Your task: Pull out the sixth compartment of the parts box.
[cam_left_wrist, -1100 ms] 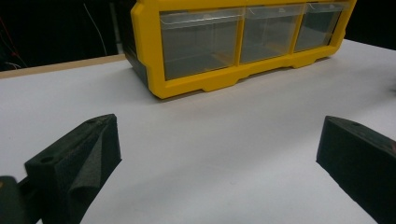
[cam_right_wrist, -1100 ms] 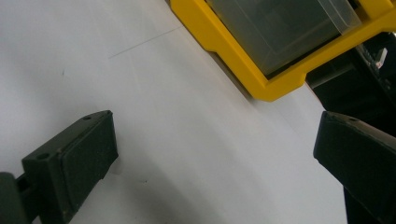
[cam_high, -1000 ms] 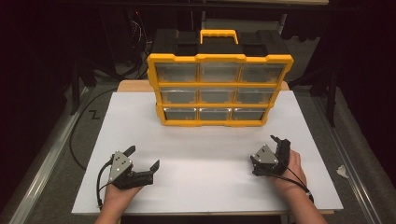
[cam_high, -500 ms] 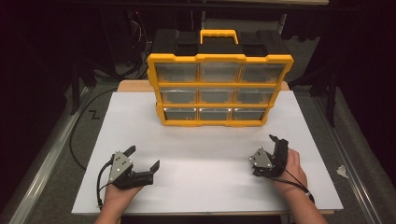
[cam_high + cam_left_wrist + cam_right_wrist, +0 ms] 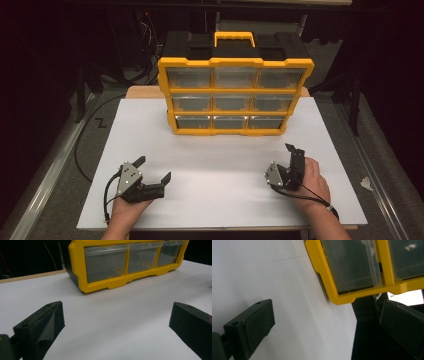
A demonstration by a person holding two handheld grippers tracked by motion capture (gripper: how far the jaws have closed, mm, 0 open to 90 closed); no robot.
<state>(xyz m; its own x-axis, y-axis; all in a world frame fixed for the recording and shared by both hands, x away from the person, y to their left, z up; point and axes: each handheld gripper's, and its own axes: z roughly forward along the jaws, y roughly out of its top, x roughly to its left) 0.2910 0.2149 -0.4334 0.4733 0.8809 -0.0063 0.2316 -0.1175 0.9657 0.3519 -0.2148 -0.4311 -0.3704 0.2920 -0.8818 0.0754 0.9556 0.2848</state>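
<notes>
dark room, white table top [image 5: 150, 135], grey floor [image 5: 45, 170]

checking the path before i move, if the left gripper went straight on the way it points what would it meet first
Probably the yellow plastic drawer cabinet, around its bottom row of clear drawers. The left gripper is open, and ahead of it lies just bare white table top up to the cabinet's base. Depth is hard to judge, so treat this as likely.

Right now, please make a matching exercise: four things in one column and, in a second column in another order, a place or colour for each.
1. left gripper
2. right gripper
3. yellow plastic drawer cabinet
4. carrying handle

a. far middle of the white table
b. near right
c. near left
d. top of the cabinet

Pairs: 1-c, 2-b, 3-a, 4-d
</notes>
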